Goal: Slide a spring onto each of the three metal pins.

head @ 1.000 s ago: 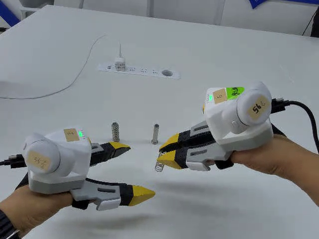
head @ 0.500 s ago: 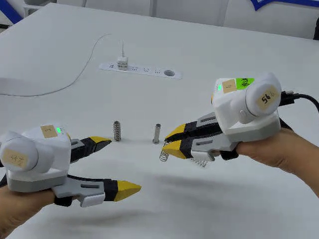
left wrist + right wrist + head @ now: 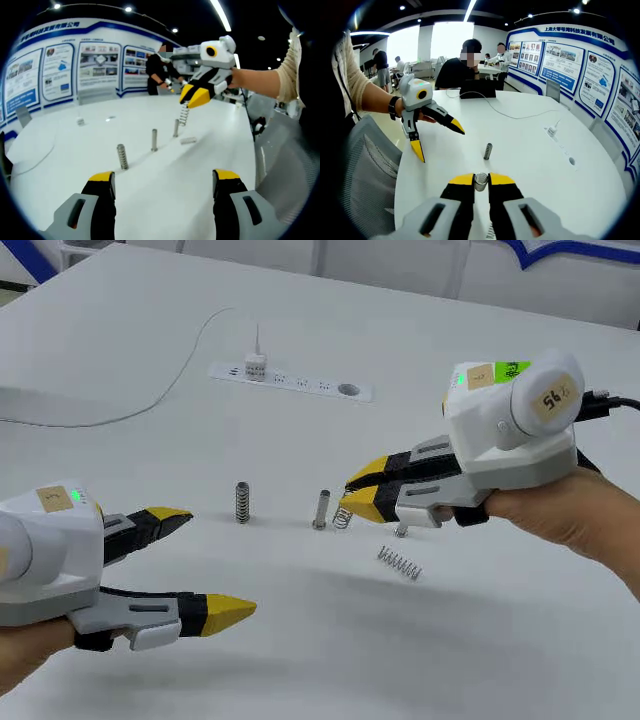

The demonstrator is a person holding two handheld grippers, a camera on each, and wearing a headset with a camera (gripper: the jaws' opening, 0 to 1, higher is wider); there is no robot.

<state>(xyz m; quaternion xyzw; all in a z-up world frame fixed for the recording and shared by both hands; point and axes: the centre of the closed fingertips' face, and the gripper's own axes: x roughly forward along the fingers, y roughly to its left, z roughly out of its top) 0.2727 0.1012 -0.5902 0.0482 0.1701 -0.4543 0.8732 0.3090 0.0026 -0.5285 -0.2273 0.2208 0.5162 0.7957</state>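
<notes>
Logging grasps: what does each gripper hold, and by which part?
The right gripper pinches a spring by its upper end; left gripper holds nothing, jaws open.

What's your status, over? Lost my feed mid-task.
Right gripper shut on spring, close to bare middle pin. Left gripper open; end pin already loaded; spare spring loose on table. Nothing in the way.

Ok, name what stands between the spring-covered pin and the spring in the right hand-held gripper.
A bare metal pin, seen in the head view.

left gripper (image 3: 165,176) gapes — right gripper (image 3: 192,99) pinches a spring (image 3: 183,115) near the pins (image 3: 154,140).
</notes>
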